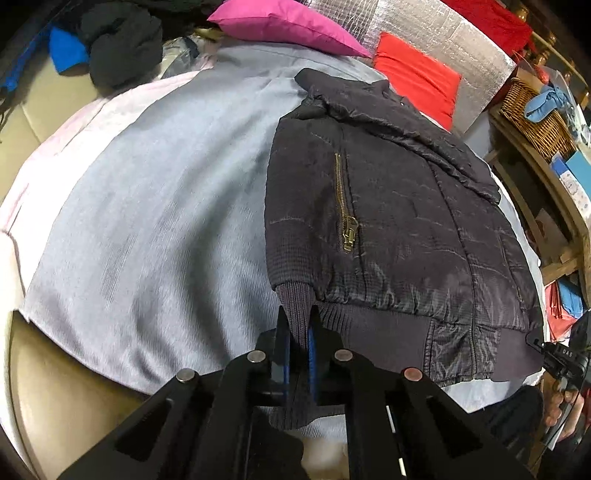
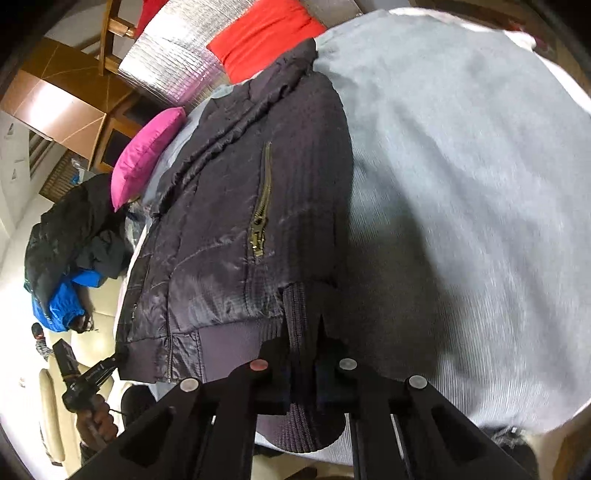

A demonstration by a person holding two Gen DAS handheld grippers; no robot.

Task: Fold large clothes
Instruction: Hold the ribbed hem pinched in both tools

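Left gripper (image 1: pixel 298 325) pinches a ribbed knit cuff (image 1: pixel 295 306), right gripper (image 2: pixel 303 332) clamps the other ribbed cuff (image 2: pixel 297 314). The shiny quilted black jacket (image 1: pixel 399 221) with brass pocket zipper (image 1: pixel 345 206) lies flat on a grey corduroy-like sheet (image 1: pixel 166 221); magenta pillow (image 1: pixel 280 26) and red pillow (image 1: pixel 417 77) at its far edge.

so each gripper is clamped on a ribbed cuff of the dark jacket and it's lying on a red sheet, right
Not quite. The sheet under the dark jacket is light grey, as both wrist views show. The rest holds: the left gripper and right gripper each pinch a ribbed cuff.
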